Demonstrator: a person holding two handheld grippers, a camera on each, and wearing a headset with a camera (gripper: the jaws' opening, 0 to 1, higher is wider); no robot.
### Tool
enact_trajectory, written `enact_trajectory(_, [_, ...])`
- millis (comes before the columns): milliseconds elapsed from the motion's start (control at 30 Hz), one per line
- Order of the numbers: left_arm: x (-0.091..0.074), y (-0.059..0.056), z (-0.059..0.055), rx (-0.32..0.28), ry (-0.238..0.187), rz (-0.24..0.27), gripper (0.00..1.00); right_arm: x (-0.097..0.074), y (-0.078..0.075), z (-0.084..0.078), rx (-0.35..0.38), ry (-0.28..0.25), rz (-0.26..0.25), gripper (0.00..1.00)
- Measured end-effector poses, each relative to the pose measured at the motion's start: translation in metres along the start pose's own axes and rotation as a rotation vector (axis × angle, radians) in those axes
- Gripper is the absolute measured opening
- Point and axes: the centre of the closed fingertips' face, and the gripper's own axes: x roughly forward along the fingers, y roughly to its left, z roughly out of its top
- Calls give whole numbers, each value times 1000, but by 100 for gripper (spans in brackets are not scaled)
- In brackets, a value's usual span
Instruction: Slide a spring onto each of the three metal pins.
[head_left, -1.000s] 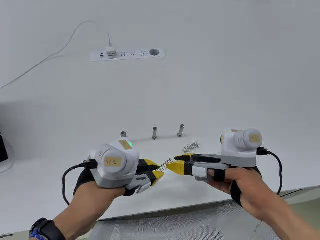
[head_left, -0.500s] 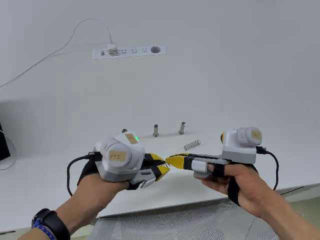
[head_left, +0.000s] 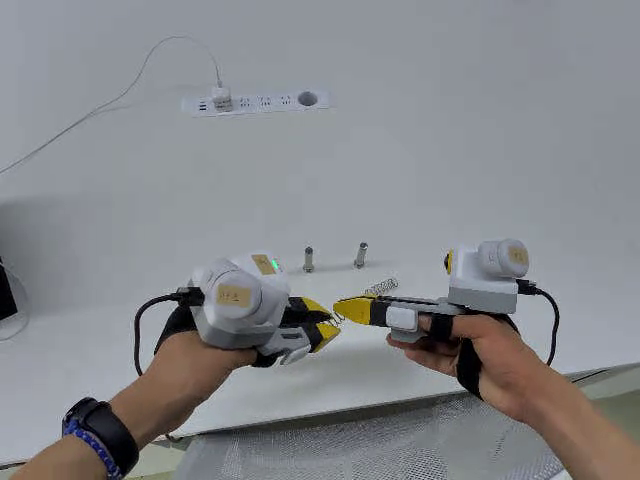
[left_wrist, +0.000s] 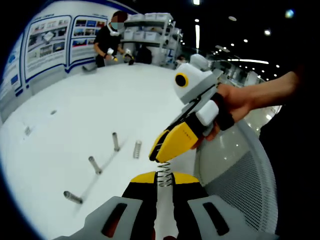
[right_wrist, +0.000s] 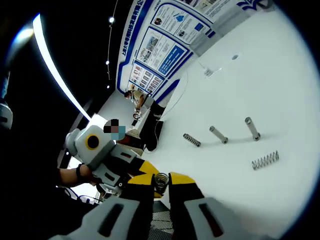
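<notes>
ok so the tips have closed right in on each other. A second ago the small steel coil spring (left_wrist: 163, 178) was strung across a visible gap; now the left tongs (head_left: 322, 333) and right tongs (head_left: 348, 309) nearly meet, lower middle of the head view. Both are clamped on that one spring, an end each. Looks like a hand-over or re-grip to me, nothing threaded yet. Two short metal pins (head_left: 308, 259) (head_left: 361, 254) stand bare mid-frame on the white tabletop (head_left: 450, 230), with a loose steel spring (head_left: 381, 288) lying just below and right of them.
</notes>
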Motion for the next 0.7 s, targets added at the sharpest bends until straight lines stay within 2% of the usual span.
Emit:
enact_trajectory(200, [-2,2,10,-5,-23,-18,10,-2,5,8,-78,40,-4,12])
enact_trajectory(367, [-2,1,16,8,-36,-46,10,-3,13,11,-244,156,-11,12])
enact_trajectory(500, [-4,-1,22,28,-48,-74,10,-4,25,12,-387,269,-3,12])
enact_trajectory(700, [-5,-3,31,67,-67,-106,10,-6,37,12,-536,410,22,12])
